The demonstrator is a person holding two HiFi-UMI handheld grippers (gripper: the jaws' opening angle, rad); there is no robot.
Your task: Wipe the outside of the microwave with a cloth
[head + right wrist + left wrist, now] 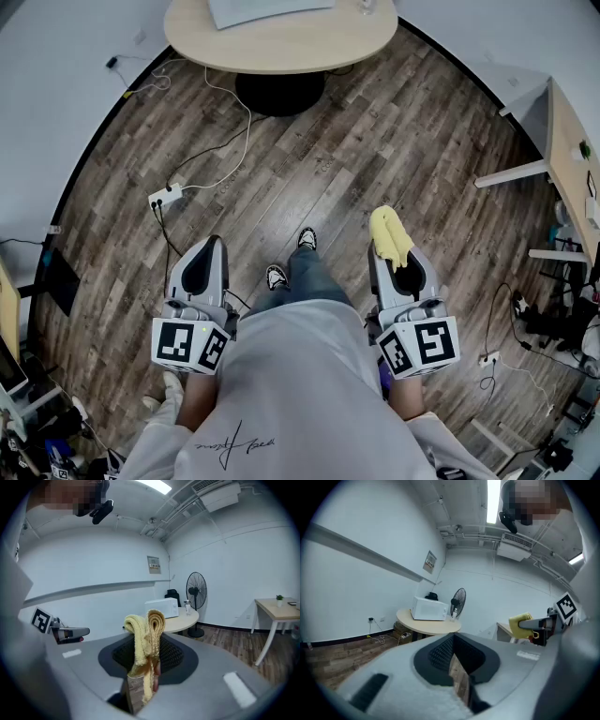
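The white microwave [429, 609] stands on a round wooden table [427, 626] across the room; it also shows in the right gripper view as the microwave [161, 607]. In the head view only the edge of the microwave [267, 9] shows at the top, on the table [281, 45]. My right gripper [386, 251] is shut on a folded yellow cloth [145, 630], which sticks up out of the jaws as the cloth [389, 234]. My left gripper [208, 253] is held at waist height, shut and holding nothing. Both grippers are far from the microwave.
A standing fan [458, 603] is beside the table. A white power strip [166, 197] with trailing cables lies on the wooden floor ahead to the left. A desk [570, 150] stands at the right, with more cables and gear near its legs. My feet [277, 277] are between the grippers.
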